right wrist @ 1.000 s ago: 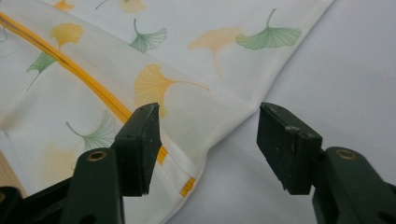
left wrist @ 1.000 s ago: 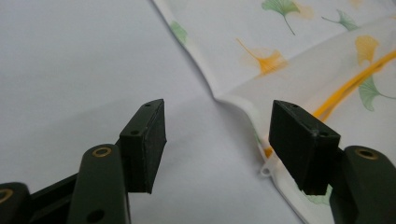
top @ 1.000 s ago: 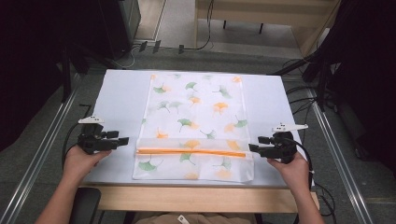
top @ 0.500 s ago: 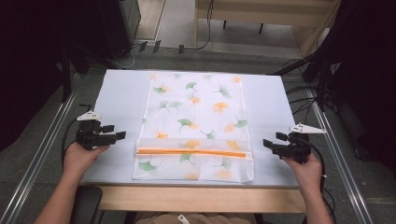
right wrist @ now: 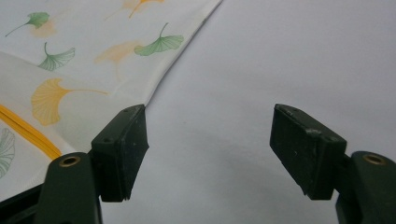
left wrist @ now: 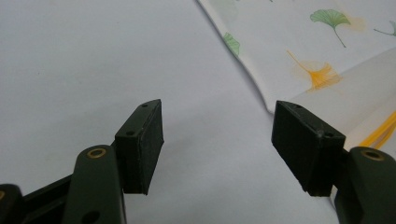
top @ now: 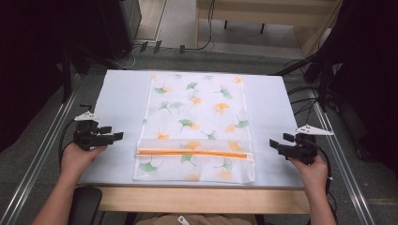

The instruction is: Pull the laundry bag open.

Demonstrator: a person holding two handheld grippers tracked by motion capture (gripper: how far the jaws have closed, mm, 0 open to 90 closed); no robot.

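Bag [top: 195,126] is lying flat at frame centre: thin, soft, light, likely limp when lifted. You are holding left gripper [top: 113,136] and right gripper [top: 274,145] apart beside it; pinch the side edges near the zipper [top: 192,153].

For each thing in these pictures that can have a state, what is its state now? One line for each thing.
Laundry bag: lying flat on the table, near end folded over.
Orange zipper: closed, as far as the high view shows.
Left hand-held gripper: open, empty, beside the bag's left edge, apart from it.
Right hand-held gripper: open, empty, beside the bag's right edge.
Table: covered by a pale sheet.
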